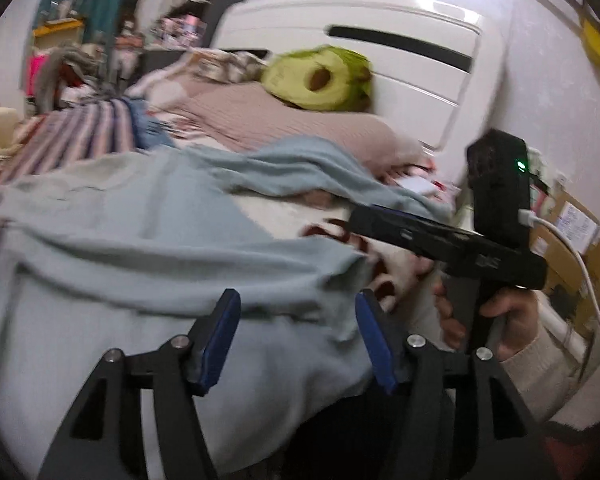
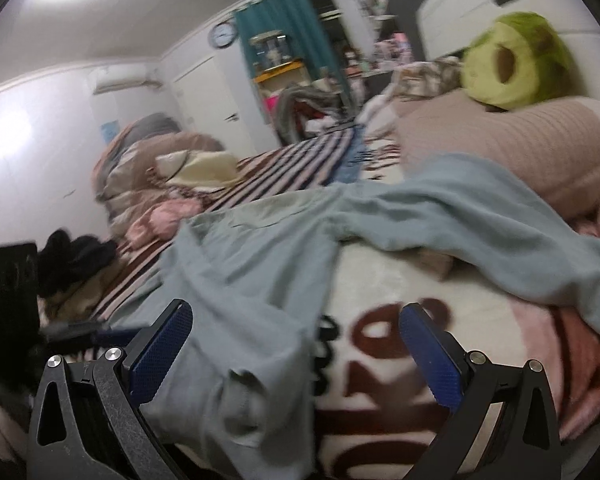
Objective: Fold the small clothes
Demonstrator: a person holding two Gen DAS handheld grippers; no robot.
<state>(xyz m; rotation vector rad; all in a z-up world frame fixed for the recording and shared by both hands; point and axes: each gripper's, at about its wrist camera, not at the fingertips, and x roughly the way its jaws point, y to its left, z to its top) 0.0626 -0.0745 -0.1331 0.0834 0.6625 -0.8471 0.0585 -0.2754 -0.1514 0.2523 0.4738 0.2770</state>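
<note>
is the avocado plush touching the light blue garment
Apart. The right wrist view shows the avocado plush up on the pink pillow, with bare pillow between it and the light blue garment.

Motion blur smears the pale blue-grey knit garment (image 1: 148, 248), whose lower part runs off the frame's edge; it hides part of the cream blanket's brown lettering (image 2: 384, 332).

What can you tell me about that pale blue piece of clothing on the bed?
The garment is pale grey-blue, soft, knit-looking cloth, lying crumpled and spread over the patterned blanket. One long part trails toward the beige pillow. Both grippers, left and right, are open over its near edge; neither grips it.
</note>
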